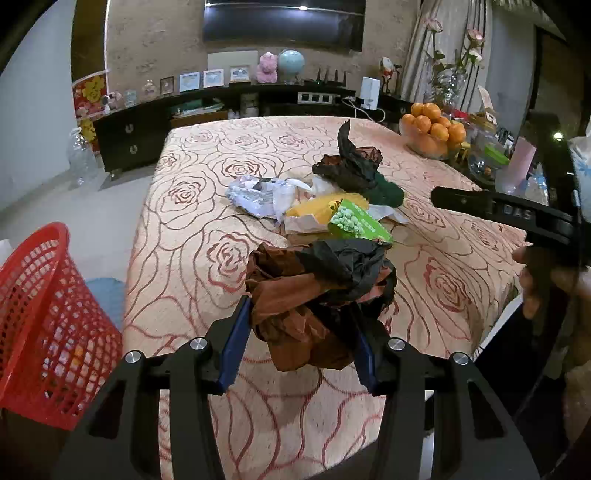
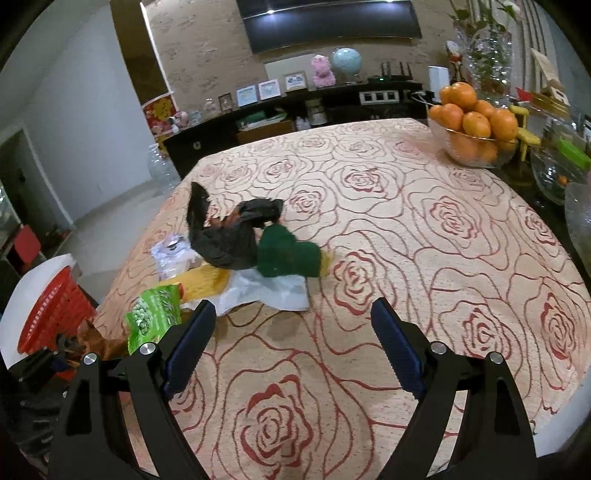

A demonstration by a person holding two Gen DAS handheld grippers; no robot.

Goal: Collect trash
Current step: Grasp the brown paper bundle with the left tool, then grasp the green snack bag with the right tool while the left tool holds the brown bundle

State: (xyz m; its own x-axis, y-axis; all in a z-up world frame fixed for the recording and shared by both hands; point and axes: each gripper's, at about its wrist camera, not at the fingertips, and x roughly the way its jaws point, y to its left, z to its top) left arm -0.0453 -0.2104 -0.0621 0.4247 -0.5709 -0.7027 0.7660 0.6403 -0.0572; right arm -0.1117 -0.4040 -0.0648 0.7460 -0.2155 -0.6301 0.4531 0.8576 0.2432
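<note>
The left claw [image 1: 301, 325] is clenched on a crumpled brown-and-black bag [image 1: 317, 291] above the worktop [image 1: 184, 258]. The right claw [image 2: 293, 325] is released, holding nothing. A red basket [image 1: 44, 325] stands beside the worktop.

A rose-patterned tablecloth [image 2: 424, 229] covers the table, and a glass bowl of oranges [image 2: 474, 129] stands near its far right corner, with a small yellow toy chair [image 2: 524, 129] just beside it. Behind the table a dark sideboard [image 1: 155, 136] runs along the wall, carrying a row of small picture frames [image 1: 201, 79], a pink plush figure [image 1: 267, 67], a pale globe [image 1: 290, 62] and a black router [image 1: 330, 77]. A dark television [image 1: 284, 22] hangs above them, and a clear vase of roses [image 1: 452, 70] stands to the right.
</note>
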